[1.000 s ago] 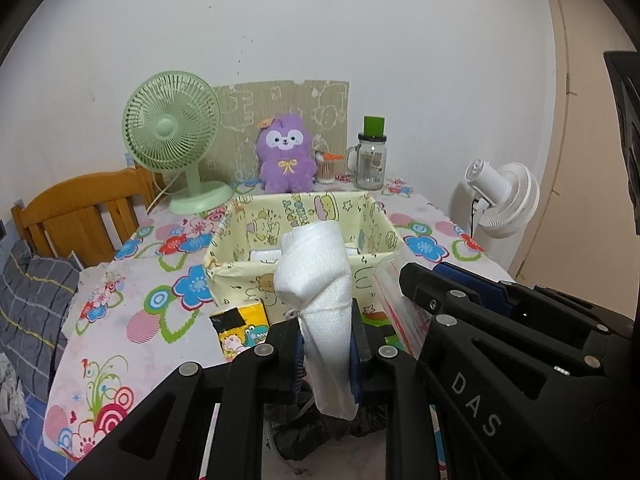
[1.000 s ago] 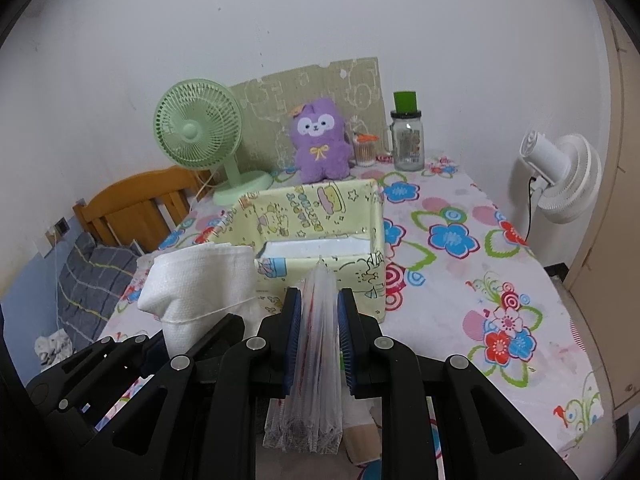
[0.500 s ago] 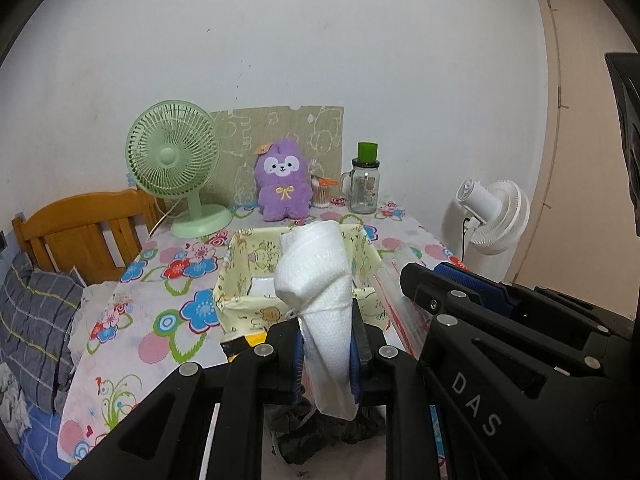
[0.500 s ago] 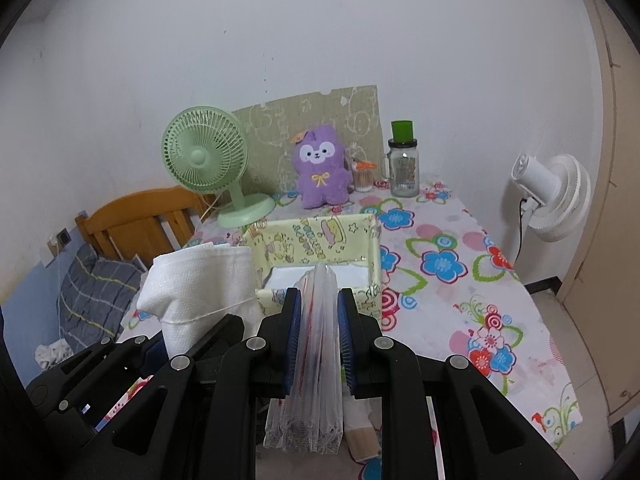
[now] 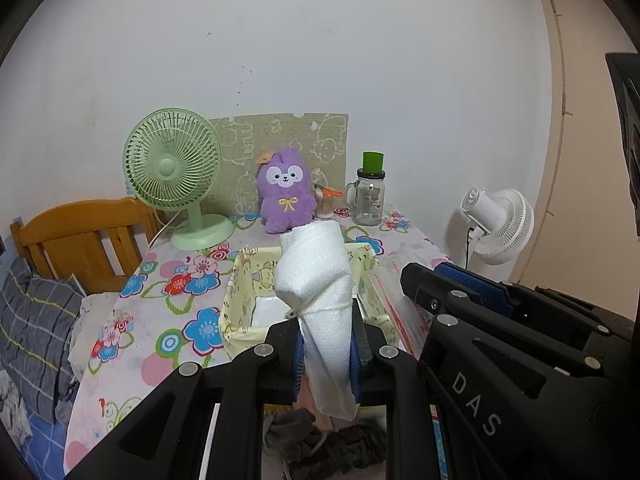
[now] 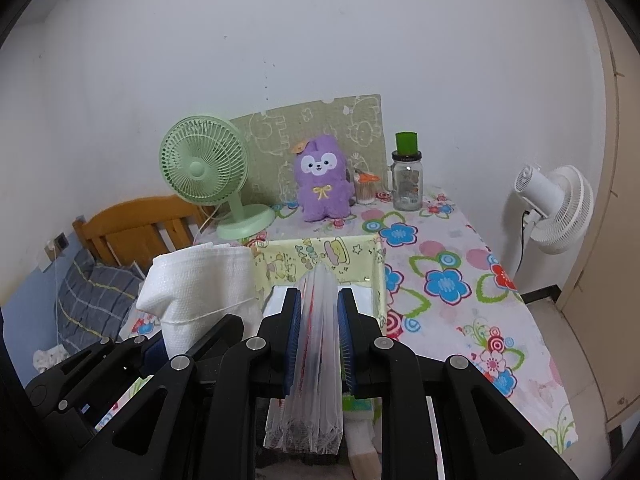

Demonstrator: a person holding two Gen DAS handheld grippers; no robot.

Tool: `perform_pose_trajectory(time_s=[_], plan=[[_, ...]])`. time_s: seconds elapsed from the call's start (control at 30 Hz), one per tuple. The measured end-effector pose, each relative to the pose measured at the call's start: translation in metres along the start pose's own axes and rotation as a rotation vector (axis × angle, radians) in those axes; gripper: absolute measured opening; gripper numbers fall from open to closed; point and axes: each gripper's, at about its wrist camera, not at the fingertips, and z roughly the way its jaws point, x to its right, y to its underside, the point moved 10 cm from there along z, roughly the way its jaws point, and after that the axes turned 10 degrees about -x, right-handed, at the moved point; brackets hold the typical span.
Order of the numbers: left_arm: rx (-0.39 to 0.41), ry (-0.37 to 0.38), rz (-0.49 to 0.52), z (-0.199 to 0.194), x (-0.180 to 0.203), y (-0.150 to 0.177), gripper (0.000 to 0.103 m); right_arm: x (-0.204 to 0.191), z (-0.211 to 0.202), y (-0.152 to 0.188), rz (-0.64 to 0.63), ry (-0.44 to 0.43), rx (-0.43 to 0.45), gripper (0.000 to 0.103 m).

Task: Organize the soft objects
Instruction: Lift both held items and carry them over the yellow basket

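Two soft things are in hand at once: a rolled white cloth (image 5: 320,300) clenched in the left tongs (image 5: 326,356), and a clear plastic bag (image 6: 318,344) with a red seal line pinched flat in the right tongs (image 6: 319,340), side by side above the near edge of the counter (image 6: 460,300). Compared with a second ago both have risen together, so the yellow cartoon-print fabric bin (image 5: 240,292) now sits lower in each view and the cloth's top reaches the purple plush toy (image 5: 285,190). That suggests the pair has been lifted clear and is ready to carry to the bin. A floral cloth covers the counter; at its far end stand a green desk fan (image 5: 174,168) and a lidded glass jar (image 5: 370,196), with a wooden bed frame (image 5: 80,236) to the left and a white fan (image 5: 498,224) to the right.
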Motion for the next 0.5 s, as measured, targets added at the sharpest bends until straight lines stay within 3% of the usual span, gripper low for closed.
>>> perform_pose_trajectory(time_s=[0.3,0.5], plan=[[-0.006,-0.004,-0.003,0.015,-0.008,-0.016,0.017,-0.001,0.023,-0.024,-0.005,-0.001,-0.005,0.022],[-0.021,-0.053,-0.001,0.038,-0.023,-0.03,0.017,0.0,0.044,-0.035,-0.008,0.008,-0.018,0.022]])
